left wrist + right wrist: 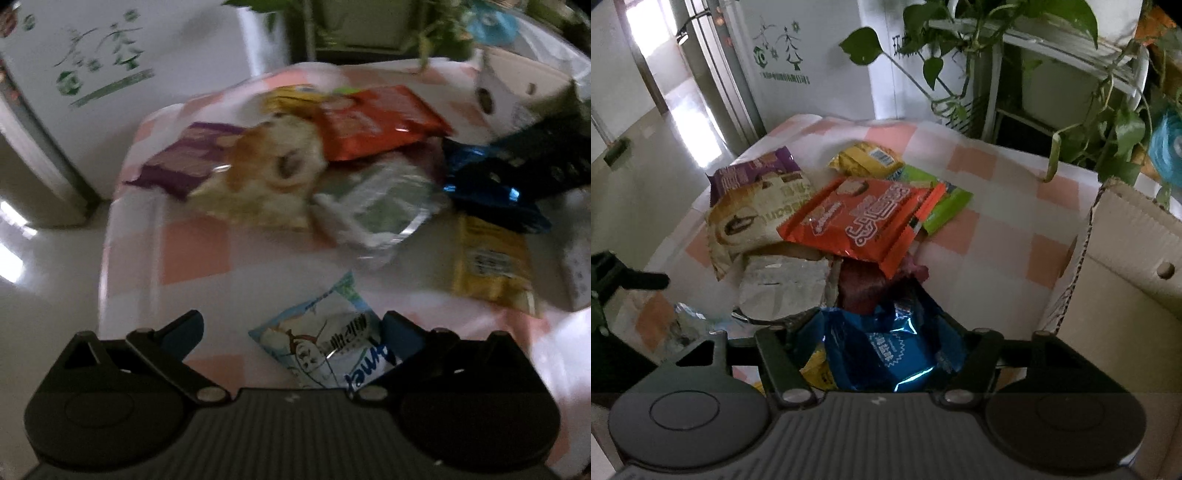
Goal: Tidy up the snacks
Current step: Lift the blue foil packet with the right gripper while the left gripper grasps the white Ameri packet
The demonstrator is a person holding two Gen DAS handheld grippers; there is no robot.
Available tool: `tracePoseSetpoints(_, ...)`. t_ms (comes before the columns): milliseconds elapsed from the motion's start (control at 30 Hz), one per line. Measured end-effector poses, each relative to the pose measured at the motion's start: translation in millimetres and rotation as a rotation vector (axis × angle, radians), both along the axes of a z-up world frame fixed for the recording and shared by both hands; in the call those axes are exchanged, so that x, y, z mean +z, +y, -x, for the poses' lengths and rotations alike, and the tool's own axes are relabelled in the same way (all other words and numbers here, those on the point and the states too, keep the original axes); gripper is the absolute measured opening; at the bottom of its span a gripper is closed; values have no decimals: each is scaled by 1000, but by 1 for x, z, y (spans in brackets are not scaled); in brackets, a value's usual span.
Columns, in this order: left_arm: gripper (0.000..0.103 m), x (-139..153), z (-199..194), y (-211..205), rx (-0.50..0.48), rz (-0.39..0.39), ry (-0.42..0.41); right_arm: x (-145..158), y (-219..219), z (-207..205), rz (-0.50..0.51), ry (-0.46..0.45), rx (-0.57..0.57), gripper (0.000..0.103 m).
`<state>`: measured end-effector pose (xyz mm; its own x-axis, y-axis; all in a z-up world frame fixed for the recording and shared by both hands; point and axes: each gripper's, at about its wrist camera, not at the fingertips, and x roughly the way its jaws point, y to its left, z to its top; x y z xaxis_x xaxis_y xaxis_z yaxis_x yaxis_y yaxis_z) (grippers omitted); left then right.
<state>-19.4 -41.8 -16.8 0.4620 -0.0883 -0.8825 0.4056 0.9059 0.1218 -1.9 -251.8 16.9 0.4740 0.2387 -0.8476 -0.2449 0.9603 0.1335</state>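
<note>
Snack packets lie heaped on a pink-and-white checked cloth (997, 236): purple (753, 173), cream (753, 218), orange-red (864, 218), yellow (868, 158), green (945, 206) and silver (786, 284). My right gripper (882, 325) is shut on a crinkled blue foil packet (894, 347), which fills the gap between its fingers. The left wrist view is blurred. In it my left gripper (291, 328) stands open wide just above the cloth, with a pale blue-and-white packet (325, 350) lying between its fingers, close to the right one. The blue packet (480, 184) shows there at the right.
An open cardboard box (1126, 295) stands at the table's right side. Potted vines on a white stand (1015, 74) hang over the far edge. A white cabinet (110, 92) stands to the left. A yellow packet (491, 258) lies near the right edge.
</note>
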Motion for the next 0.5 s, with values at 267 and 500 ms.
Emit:
tracePoseSetpoints(267, 100, 11, -15, 32, 118, 6, -9, 0, 17, 2, -57, 78, 96, 75)
tracePoseSetpoints(500, 100, 14, -8, 31, 68, 45, 20, 11, 27, 7, -38, 73, 136, 95)
